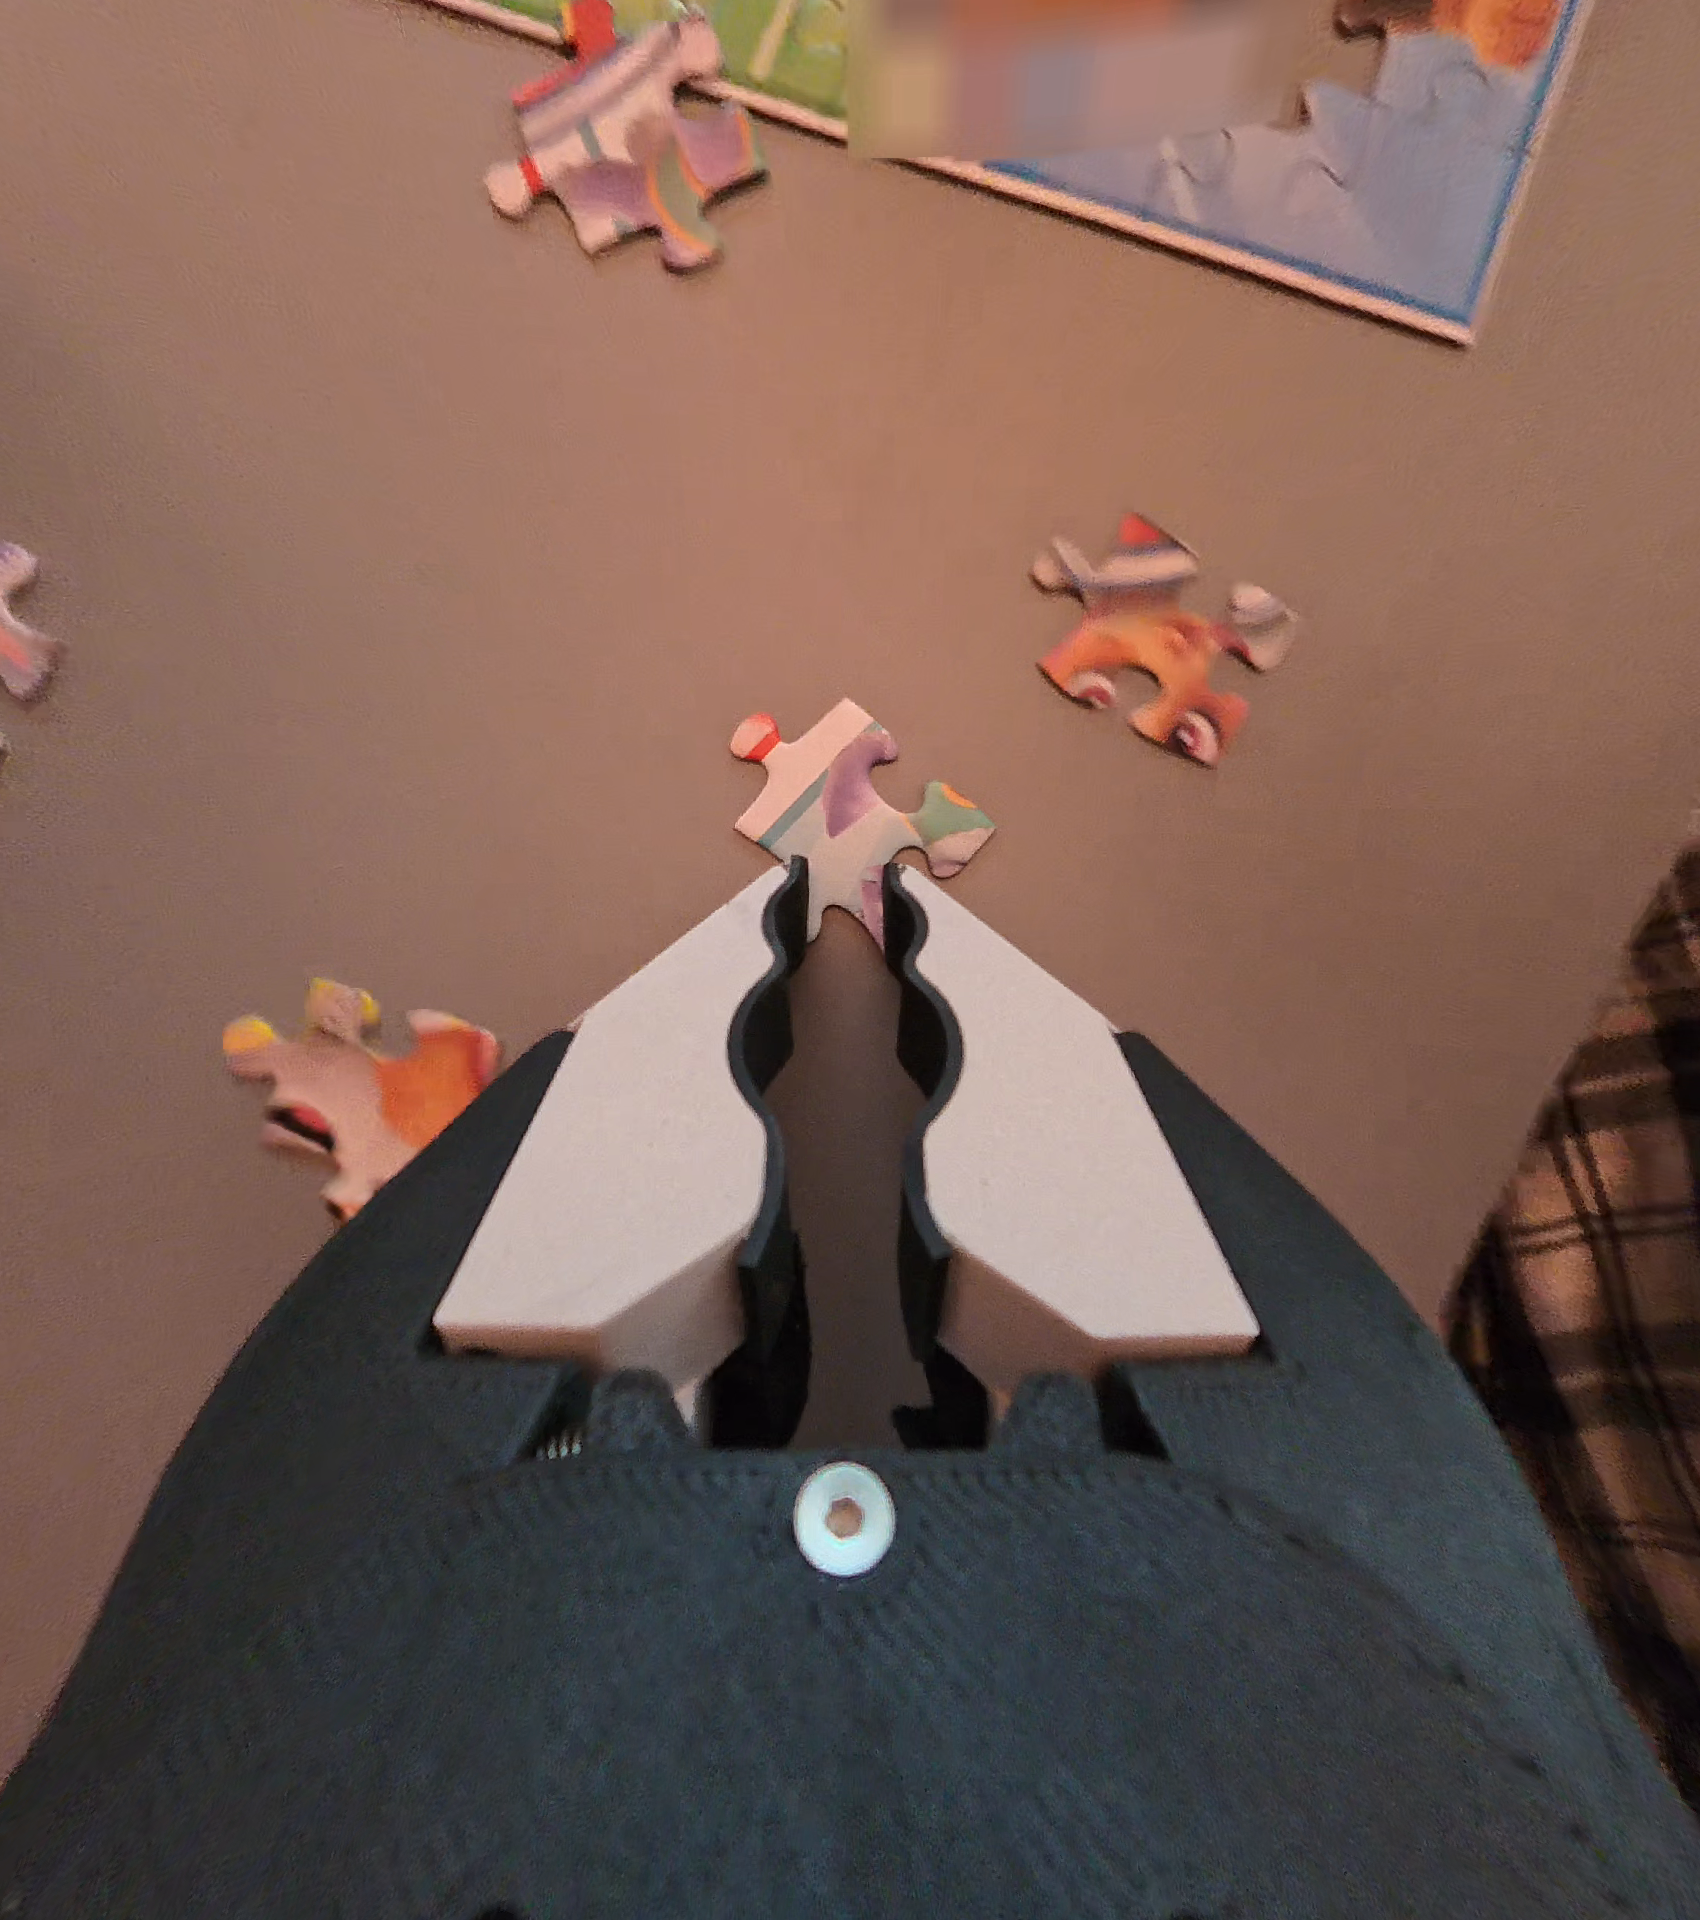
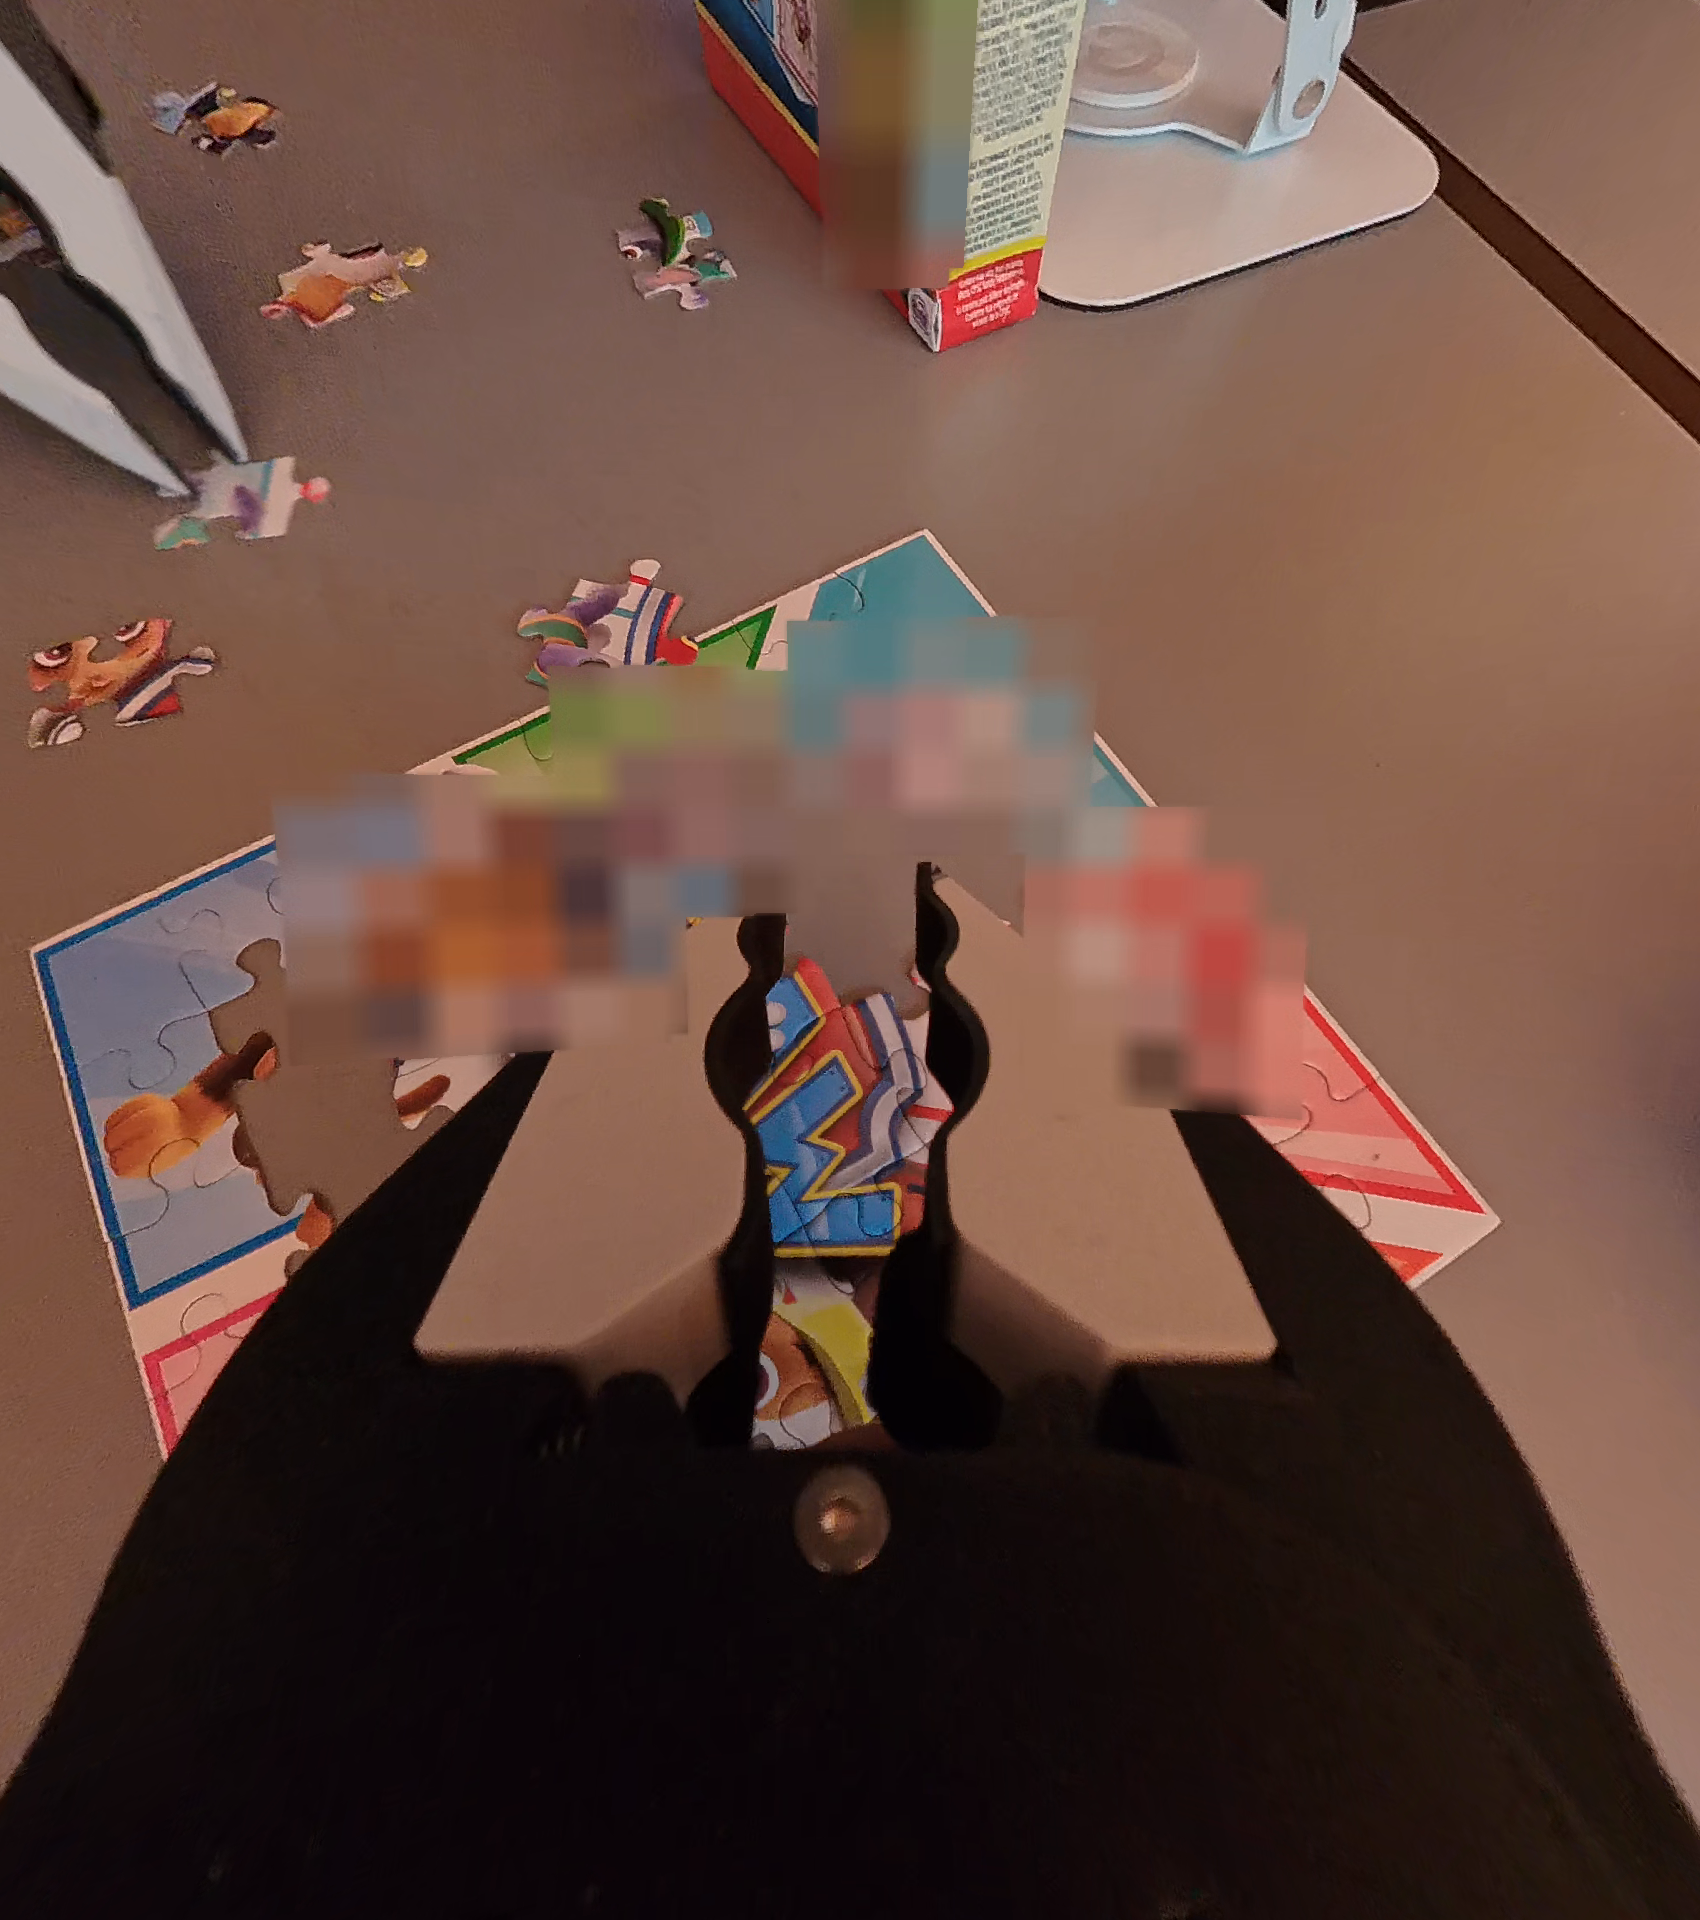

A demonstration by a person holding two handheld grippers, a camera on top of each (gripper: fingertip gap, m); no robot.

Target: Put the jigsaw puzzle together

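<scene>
The jigsaw puzzle [image 2: 1365, 1164] lies half built on the brown surface [image 1: 410, 468], in the middle of the right wrist view, with a gap in its blue part at the left of the frame. The pieces look thin, light and stiff, like card; I think they slide easily and a knob can bend, so the edge or a knob is the place to hold.

The left claw [image 1: 846, 883] is almost closed, and its tips pinch the lower knob of one white and purple piece [image 1: 851, 795] at the centre of its frame. The right claw [image 2: 851, 904] hovers over the puzzle, a little open, holding nothing that I can see.

I count six loose pieces including the pinched one, one puzzle box [image 2: 991, 156] and two claws.
</scene>
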